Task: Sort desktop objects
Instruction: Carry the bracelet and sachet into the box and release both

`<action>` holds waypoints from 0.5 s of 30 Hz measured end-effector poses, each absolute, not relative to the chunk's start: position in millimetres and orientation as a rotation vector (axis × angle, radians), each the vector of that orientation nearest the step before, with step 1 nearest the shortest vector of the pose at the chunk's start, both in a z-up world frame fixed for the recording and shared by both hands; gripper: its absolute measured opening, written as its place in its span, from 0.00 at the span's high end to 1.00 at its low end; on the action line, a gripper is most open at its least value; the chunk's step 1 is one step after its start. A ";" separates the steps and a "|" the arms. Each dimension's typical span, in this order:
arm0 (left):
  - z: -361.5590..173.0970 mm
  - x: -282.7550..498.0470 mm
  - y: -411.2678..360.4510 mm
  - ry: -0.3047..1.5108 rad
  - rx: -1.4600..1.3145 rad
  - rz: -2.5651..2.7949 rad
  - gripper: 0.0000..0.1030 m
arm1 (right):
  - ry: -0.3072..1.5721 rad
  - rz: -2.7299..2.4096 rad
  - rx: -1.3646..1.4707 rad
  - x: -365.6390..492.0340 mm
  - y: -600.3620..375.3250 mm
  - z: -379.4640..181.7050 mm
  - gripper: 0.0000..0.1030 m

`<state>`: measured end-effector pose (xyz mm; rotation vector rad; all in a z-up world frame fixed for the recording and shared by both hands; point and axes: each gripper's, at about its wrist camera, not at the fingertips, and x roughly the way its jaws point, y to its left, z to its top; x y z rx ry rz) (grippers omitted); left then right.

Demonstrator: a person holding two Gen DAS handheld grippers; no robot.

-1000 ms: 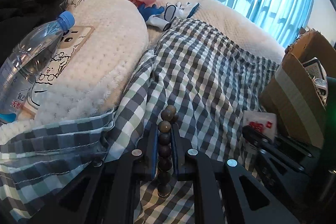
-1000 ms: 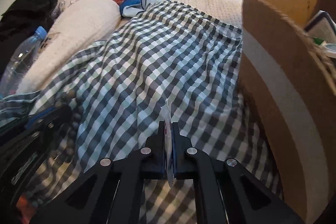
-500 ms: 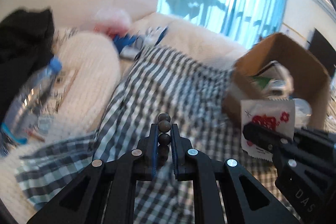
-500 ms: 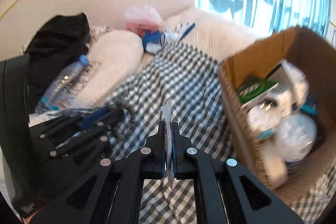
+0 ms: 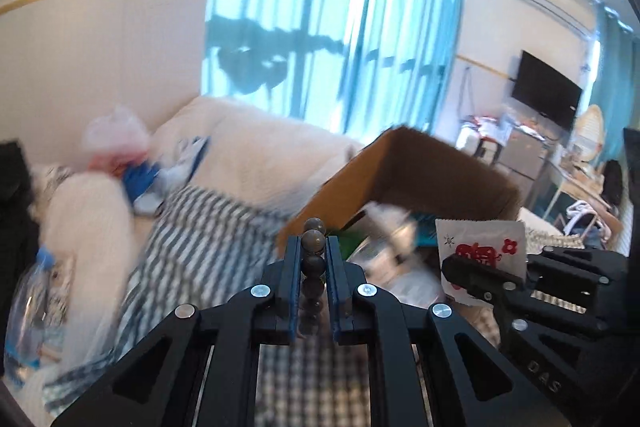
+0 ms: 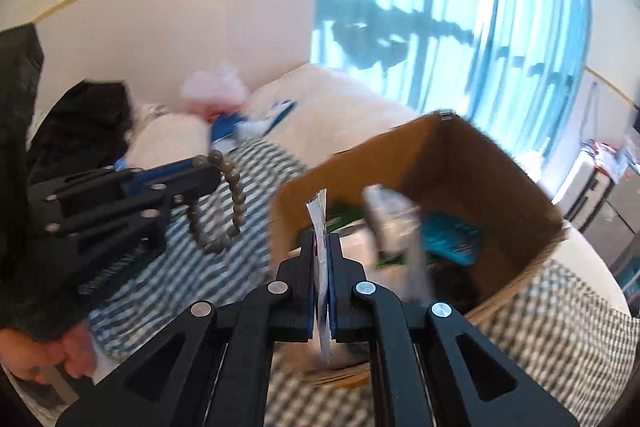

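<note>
Risk sat mostly with the loop of dark brown wooden beads (image 6: 224, 203), pinched by only a few beads between the closed jaws of the left hand-held gripper (image 5: 314, 259), the rest hanging free in the air over the grey-and-white checked bedspread (image 6: 560, 315). If swung, that dangling loop could have caught on the near rim of the open brown cardboard box (image 6: 460, 163) and been dragged out of the grip, or dropped outside the box onto the bed.

The right hand-held gripper (image 6: 320, 251) was clamped fully shut on the thin white sachet with red print (image 5: 482, 247), held on edge just above the box's near wall. Being flat and light, the sachet might have clung to a pad on release, or fluttered down outside the wall.

Both grippers hung close together near the same box corner, so they could have knocked one another on the way in. The box already looked crowded with blurred packets, leaving little room.
</note>
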<state>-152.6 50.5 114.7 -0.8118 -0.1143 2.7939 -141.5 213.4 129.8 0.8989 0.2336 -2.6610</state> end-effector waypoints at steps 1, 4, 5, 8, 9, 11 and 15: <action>119.5 -160.8 61.6 -0.118 -0.804 2.761 0.89 | 0.217 -2.677 0.901 -150.5 221.6 129.2 0.96; 123.6 -187.9 91.6 -0.136 -0.820 2.688 0.89 | 0.162 -2.716 0.927 -181.8 249.9 122.2 0.96; 122.6 -195.3 99.5 -0.130 -0.827 2.680 0.89 | 0.159 -2.729 0.932 -189.5 255.9 120.8 0.96; 115.3 -222.4 130.6 -0.066 -0.824 2.667 0.89 | 0.156 -2.751 0.953 -217.1 272.5 114.1 0.96; 111.1 -235.6 141.9 -0.050 -0.826 2.661 0.89 | 0.138 -2.763 0.951 -226.5 279.5 113.3 0.96; 104.5 -250.1 154.4 -0.042 -0.844 2.657 0.89 | 0.106 -2.779 0.951 -241.8 289.9 112.2 0.96; 98.1 -280.0 171.1 -0.040 -0.890 2.655 0.63 | 0.116 -2.852 0.950 -249.9 304.9 114.9 0.60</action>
